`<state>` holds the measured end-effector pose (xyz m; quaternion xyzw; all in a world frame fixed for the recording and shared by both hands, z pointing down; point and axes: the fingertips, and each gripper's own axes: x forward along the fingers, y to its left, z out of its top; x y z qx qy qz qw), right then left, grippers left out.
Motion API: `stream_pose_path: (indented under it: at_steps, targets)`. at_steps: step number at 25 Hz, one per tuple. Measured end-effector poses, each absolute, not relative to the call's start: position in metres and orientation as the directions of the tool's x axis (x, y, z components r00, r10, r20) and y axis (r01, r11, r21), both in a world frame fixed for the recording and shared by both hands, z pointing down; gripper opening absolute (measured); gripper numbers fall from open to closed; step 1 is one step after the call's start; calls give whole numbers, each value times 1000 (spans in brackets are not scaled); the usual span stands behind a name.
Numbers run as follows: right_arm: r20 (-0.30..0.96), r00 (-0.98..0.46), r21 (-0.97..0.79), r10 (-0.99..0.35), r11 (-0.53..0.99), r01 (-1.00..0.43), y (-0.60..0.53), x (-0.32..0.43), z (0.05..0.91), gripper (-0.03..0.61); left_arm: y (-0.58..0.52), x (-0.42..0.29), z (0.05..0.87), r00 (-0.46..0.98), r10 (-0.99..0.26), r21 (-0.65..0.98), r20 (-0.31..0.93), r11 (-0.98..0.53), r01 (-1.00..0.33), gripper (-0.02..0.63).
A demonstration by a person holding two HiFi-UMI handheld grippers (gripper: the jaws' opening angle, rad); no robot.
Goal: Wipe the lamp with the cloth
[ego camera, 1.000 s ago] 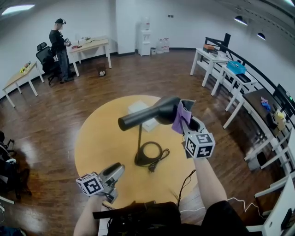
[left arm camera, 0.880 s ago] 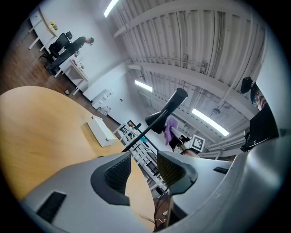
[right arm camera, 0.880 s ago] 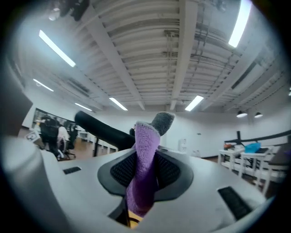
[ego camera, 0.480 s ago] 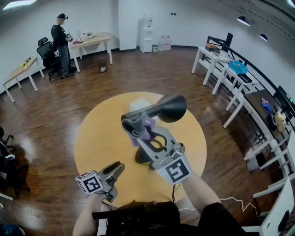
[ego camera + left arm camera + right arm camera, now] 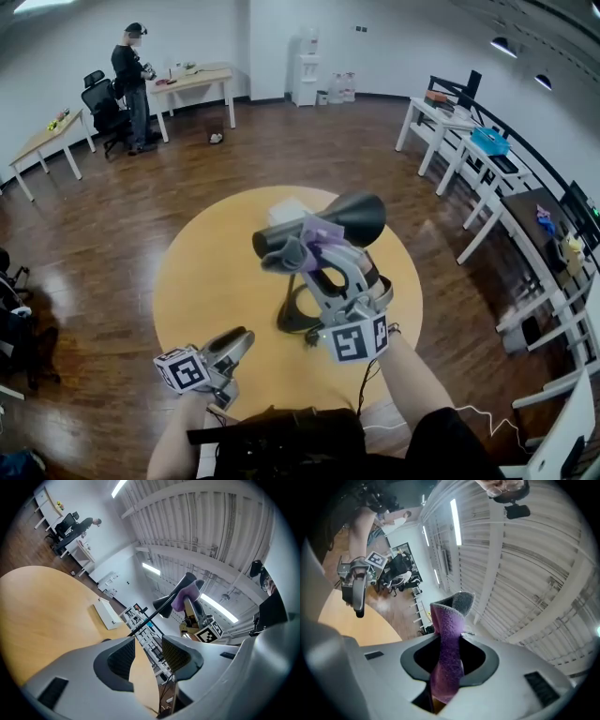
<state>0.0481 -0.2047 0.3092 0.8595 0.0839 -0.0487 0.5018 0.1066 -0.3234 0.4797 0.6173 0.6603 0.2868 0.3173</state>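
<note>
A black desk lamp (image 5: 354, 217) stands on the round yellow table (image 5: 206, 281), its head pointing right and its tube reaching left above a round base (image 5: 298, 317). My right gripper (image 5: 300, 247) is raised in front of that tube, shut on a purple cloth (image 5: 323, 234) that lies against it. In the right gripper view the cloth (image 5: 447, 653) stands up between the jaws. My left gripper (image 5: 236, 341) rests low at the table's near edge, open, nothing between its fingers (image 5: 180, 654). From there the lamp (image 5: 165, 603) and the cloth (image 5: 186, 593) show up high.
A white box (image 5: 284, 212) lies on the table behind the lamp, and the lamp's black cord (image 5: 326, 321) curls by the base. A person (image 5: 136, 82) stands at desks far back left. More desks line the right wall (image 5: 469, 150).
My right gripper has swung with the cloth from the right side of the lamp head to the near side of the tube, rolling over as it went. The left gripper has stayed put.
</note>
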Motion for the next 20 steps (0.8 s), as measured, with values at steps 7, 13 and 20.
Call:
stream_pose_path:
  at_steps: [7,13,20]
  targets:
    - [-107,967,823,233,-525,217,-155,43,325,104,-320,107,473,-37,994,793,-101,103,601,175]
    - [-32,919,774,393,-572,271,-104,25,352,103,-314,109,465,-26,993,796,-118,110,596,175]
    - [37,878,740,477,-604,297,-74,2,384,103,-321,114,466,-2,995,792,-99,80,605,175]
